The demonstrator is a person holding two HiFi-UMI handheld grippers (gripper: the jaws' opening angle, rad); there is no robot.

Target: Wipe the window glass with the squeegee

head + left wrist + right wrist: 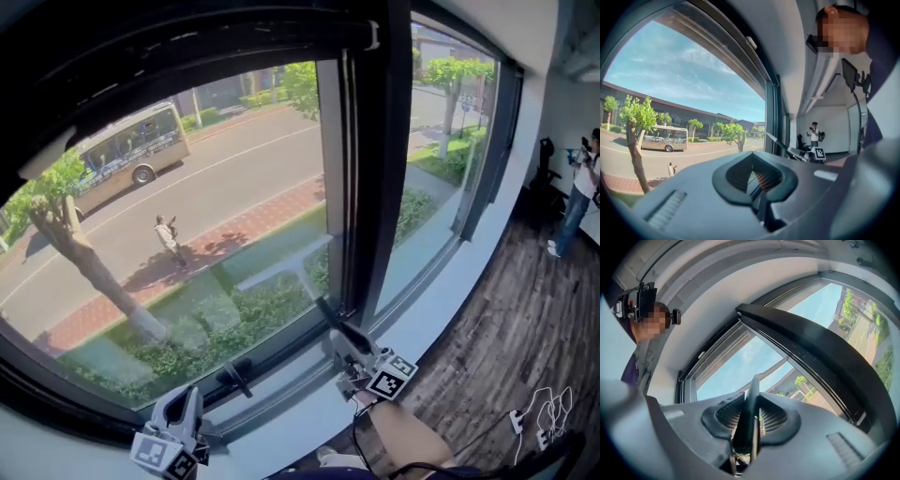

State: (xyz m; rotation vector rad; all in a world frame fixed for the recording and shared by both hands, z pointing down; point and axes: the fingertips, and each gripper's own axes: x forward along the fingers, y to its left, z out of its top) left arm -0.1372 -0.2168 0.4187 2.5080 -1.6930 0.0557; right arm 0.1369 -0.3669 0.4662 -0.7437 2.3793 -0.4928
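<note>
The squeegee (pixel 286 266) lies with its pale blade flat against the lower part of the left window pane (pixel 187 206), and its dark handle slants down to the right. My right gripper (pixel 343 343) is shut on that handle just above the sill. The right gripper view shows the handle (pixel 751 411) clamped upright between the ribbed pads. My left gripper (pixel 180 410) hangs low at the bottom left, by the window frame, shut and holding nothing. From the left gripper (pixel 754 172) view, the squeegee handle (pixel 783 146) shows farther along the window.
A thick black mullion (pixel 377 169) splits the two panes just right of the blade. The pale sill (pixel 441 281) runs below. A window latch (pixel 234 378) sticks out near my left gripper. A person (pixel 577 192) stands on the wood floor far right; cables (pixel 546 412) lie nearby.
</note>
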